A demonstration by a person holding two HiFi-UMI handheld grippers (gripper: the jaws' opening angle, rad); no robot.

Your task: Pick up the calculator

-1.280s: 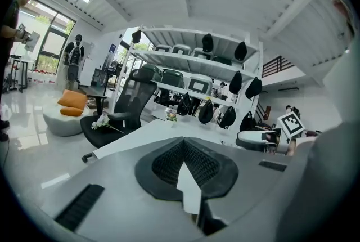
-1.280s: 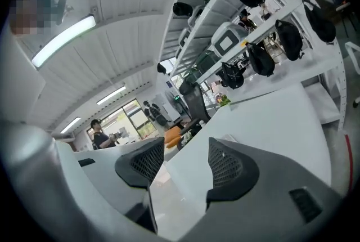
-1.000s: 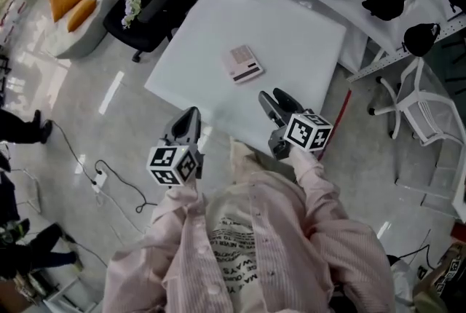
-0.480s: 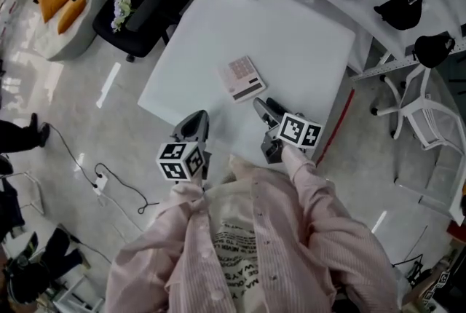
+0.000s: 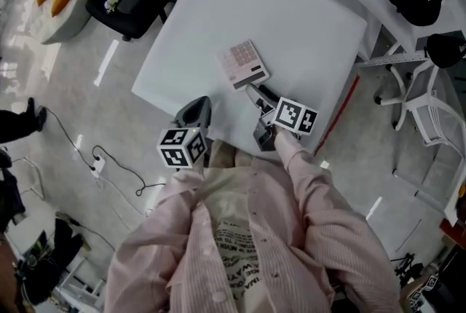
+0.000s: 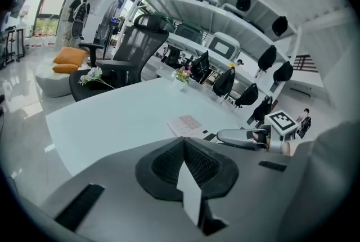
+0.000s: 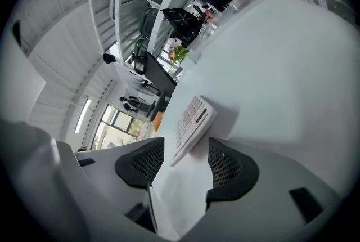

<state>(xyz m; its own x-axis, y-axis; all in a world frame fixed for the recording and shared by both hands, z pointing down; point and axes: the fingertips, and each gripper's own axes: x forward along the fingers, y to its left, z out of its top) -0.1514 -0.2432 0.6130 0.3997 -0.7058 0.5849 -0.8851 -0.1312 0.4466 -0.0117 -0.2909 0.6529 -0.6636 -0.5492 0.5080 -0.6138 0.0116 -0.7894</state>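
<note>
Right claw [image 5: 258,94] gapes empty, and the calculator [image 5: 242,64] lies flat just ahead of its tips by the bench's [image 5: 313,20] near edge, long axis running away from them. Left claw [image 5: 195,112] is clenched and farther off.

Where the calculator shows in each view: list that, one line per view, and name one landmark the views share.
Head view: calculator just above centre, lying ahead of the right gripper.
Left gripper view: calculator around the middle, flat on the tabletop.
Right gripper view: calculator at centre, just beyond the open jaws.
Shared landmark: the white table it lies on.
</note>
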